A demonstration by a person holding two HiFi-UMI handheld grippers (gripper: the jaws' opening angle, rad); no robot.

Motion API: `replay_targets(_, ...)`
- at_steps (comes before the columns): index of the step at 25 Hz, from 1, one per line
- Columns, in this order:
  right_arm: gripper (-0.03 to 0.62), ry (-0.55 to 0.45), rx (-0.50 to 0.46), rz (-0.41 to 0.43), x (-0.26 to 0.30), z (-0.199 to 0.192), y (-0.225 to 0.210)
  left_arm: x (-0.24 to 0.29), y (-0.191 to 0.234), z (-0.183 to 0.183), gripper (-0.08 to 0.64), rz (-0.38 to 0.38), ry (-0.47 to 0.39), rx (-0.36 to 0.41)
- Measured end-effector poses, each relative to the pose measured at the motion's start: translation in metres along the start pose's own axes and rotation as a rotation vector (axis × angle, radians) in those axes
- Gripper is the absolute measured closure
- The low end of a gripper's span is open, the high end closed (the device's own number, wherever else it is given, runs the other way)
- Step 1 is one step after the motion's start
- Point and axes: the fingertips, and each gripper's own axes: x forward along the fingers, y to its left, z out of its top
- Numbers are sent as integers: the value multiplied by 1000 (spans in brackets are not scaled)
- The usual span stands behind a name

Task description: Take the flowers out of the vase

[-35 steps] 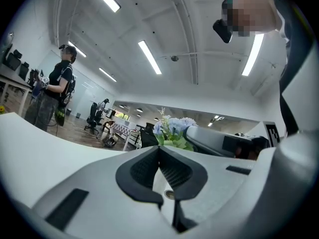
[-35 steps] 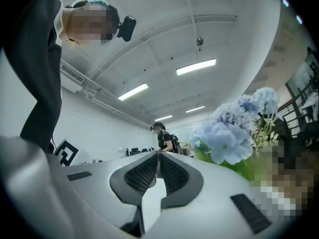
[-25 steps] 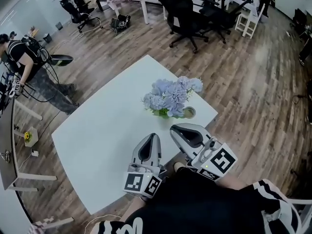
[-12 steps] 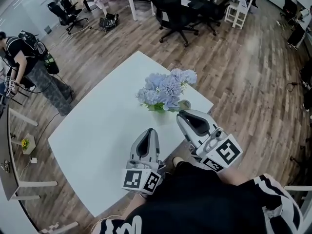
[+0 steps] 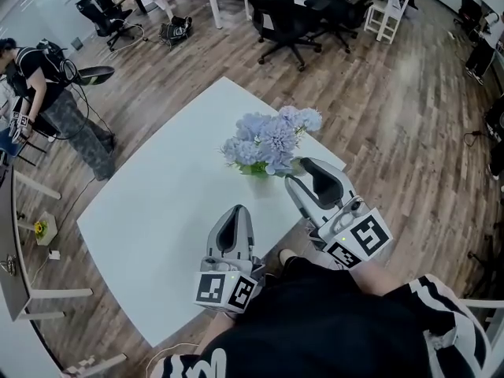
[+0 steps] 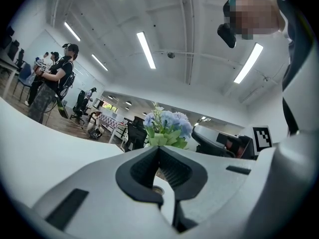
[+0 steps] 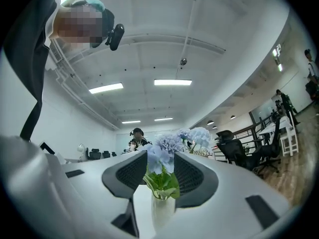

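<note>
A bunch of pale blue flowers point(image 5: 268, 138) with green leaves stands in a white vase point(image 7: 162, 210) near the far right edge of the white table point(image 5: 157, 203). In the head view the blooms and my right gripper hide the vase. My right gripper point(image 5: 302, 166) reaches level right up to the base of the bunch. Its jaws are opening, and in the right gripper view point(image 7: 160, 155) the flowers point(image 7: 167, 147) and vase show in the gap, untouched by the pads. My left gripper point(image 5: 239, 209) hangs back over the table's near side, shut on nothing point(image 6: 159, 147), with the flowers point(image 6: 167, 126) ahead.
A person with a backpack point(image 5: 43, 85) stands on the wooden floor at the left. Black office chairs point(image 5: 287, 14) and white desks fill the far side. The table's right corner point(image 5: 339, 164) lies just past the vase.
My right gripper has moved forward to the foot of the bunch and now covers the vase rim that showed earlier. My left gripper has stayed where it was.
</note>
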Motion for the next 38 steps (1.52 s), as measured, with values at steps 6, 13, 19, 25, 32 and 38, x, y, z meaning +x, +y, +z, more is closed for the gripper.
replay_targets(6,396,12,13,-9,7,-6,-8,1,1,-1,555,10,7,7)
replay_targets(13,354,18,6,24,19,-12,-6,-1,9,1,555,41,0,14)
replay_targets(19,353,45,11,53,28,-19,-5,-4,11,2,555,61,-6,18)
replay_targets(25,353,27,41,83,31,-20,-5,-3,12,1,555,78,-8,23)
replay_targets(32,494,28,-24,81,30,-20,-8,-2,10,1,555,87,-16,26)
replay_targets(38,557,17,-32,68,32,-17,-2,-11,15,5,555,98,-18,24)
